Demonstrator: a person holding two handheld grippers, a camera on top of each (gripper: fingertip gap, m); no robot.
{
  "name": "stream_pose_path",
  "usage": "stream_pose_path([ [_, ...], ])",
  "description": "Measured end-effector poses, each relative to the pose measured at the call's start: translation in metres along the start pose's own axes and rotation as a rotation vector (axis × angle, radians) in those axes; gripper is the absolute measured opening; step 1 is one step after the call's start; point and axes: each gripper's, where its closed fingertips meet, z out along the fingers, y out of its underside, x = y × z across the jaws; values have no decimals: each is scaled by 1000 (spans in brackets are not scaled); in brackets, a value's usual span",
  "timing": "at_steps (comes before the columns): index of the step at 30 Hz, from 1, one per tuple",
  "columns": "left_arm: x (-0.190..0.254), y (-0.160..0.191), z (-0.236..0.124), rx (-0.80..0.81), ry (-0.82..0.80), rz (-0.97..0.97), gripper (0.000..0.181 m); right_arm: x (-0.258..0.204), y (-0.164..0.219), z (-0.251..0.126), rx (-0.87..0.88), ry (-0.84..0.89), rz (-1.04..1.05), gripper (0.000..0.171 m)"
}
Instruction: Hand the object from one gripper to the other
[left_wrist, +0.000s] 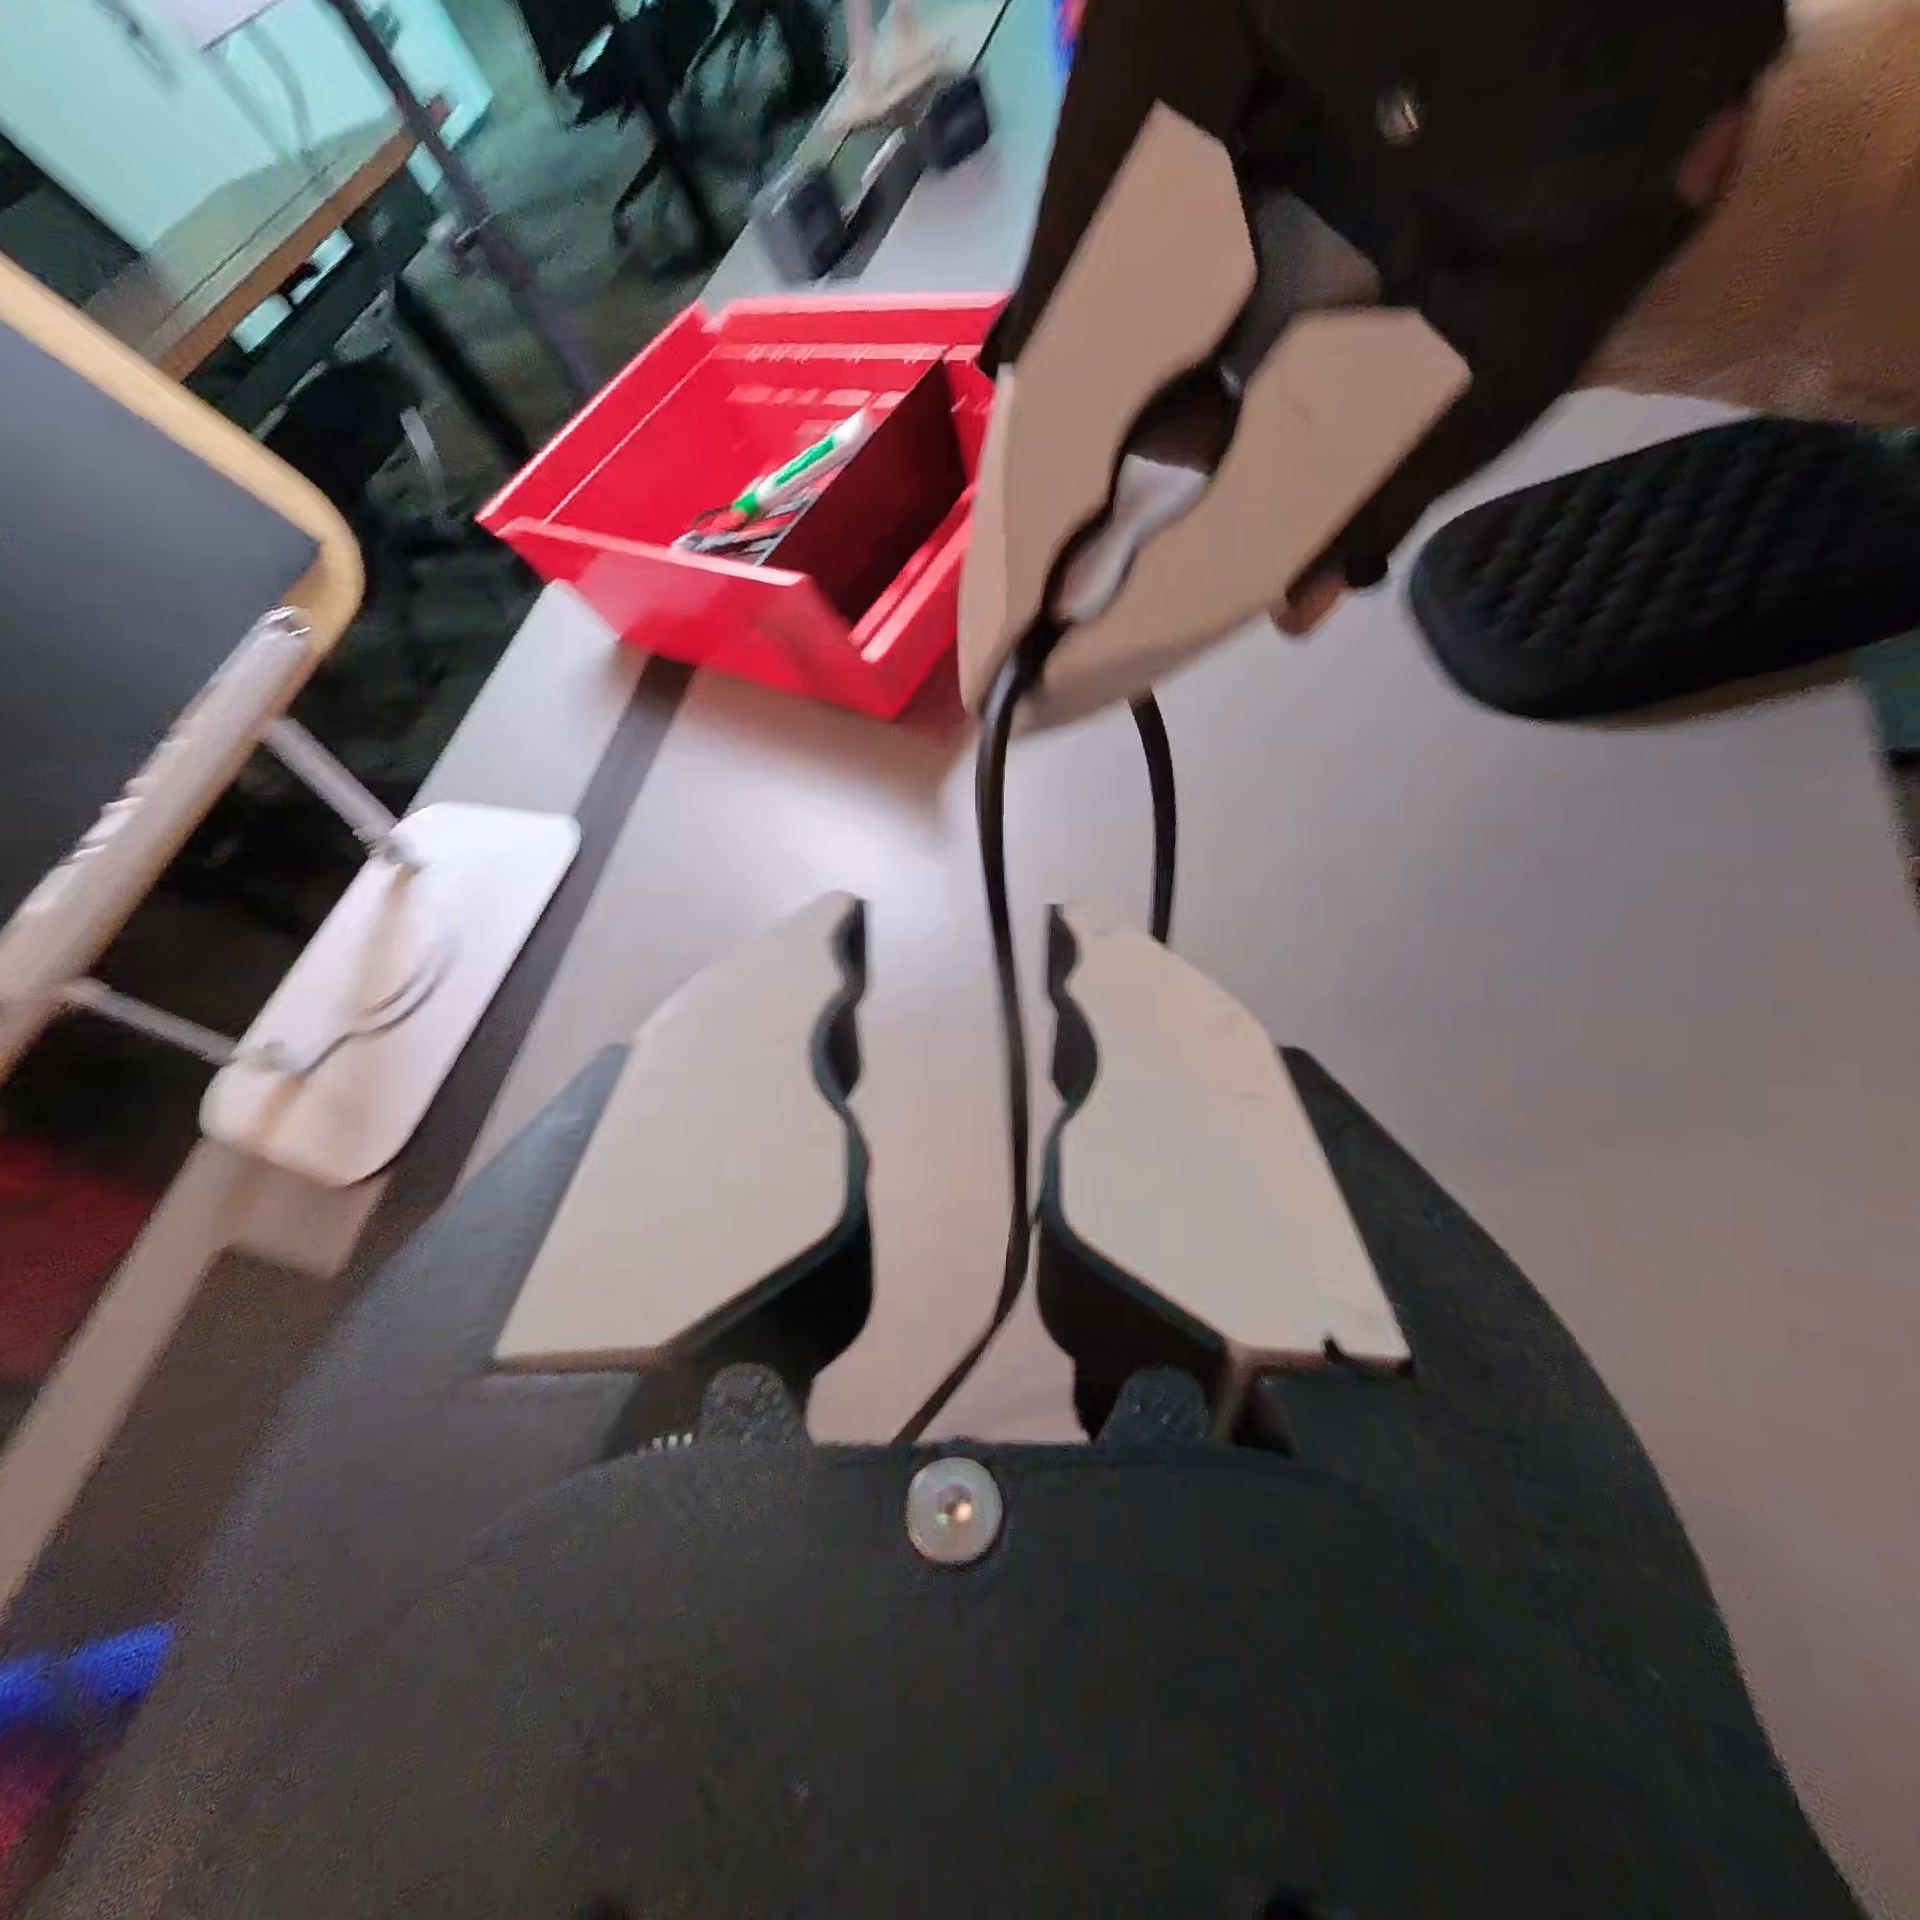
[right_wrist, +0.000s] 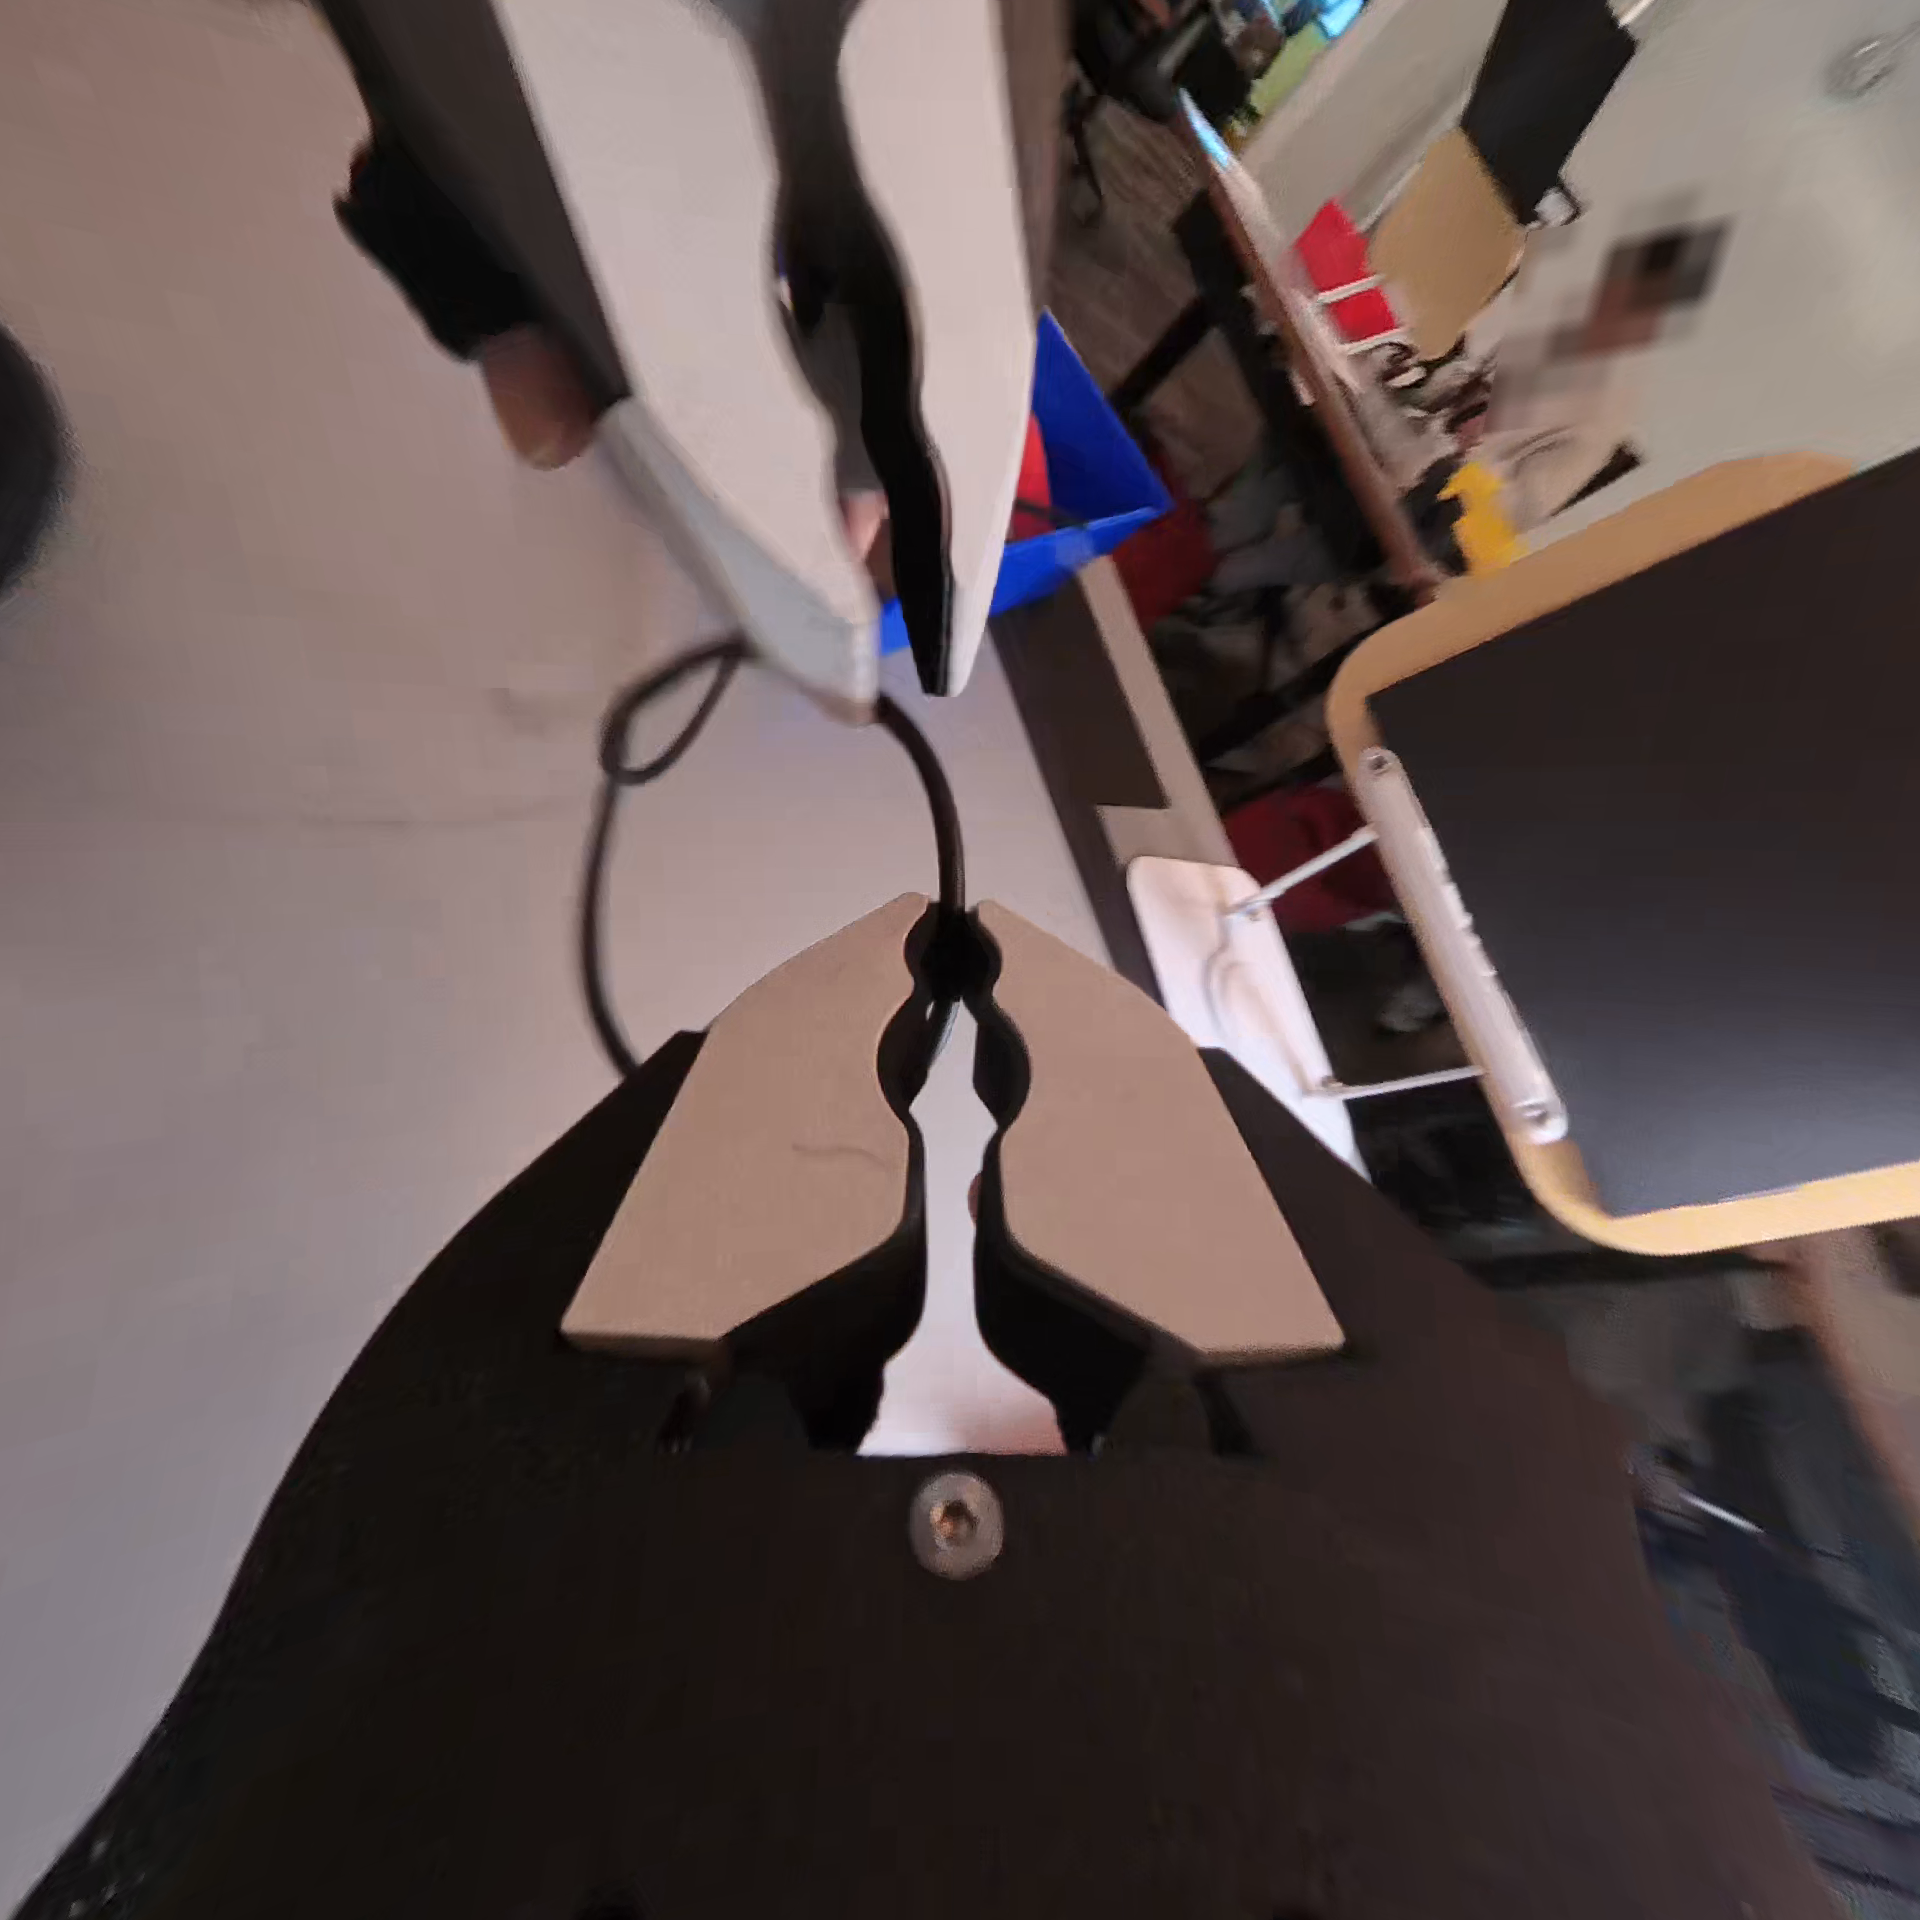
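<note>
Mid-handover: right gripper (right_wrist: 951, 920) is pinching the black cable (left_wrist: 1000, 935), running between the left gripper's (left_wrist: 956, 925) parted fingers, needing closing next.

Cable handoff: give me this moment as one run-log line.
phase: handoff midway | right gripper: shut on black cable | left gripper: open, cable between fingers | red bin: on table

Wrist cams face each other, close; share table (left_wrist: 1455, 1039).
</note>
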Motion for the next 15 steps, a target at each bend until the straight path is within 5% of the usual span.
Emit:
stream_pose_path([
  [1,7,4,5,47,34,-16,45,0,2,-12,17,-26,33,3],
  [6,54,56,49,11,174,41,58,12,21,-67,-11,-31,114,3],
  [11,66,92,93,-89,162,129,33,25,17,-100,66,-1,219,3],
  [15,73,103,107,-134,245,87,50,43,12,-124,171,2,359,2],
])
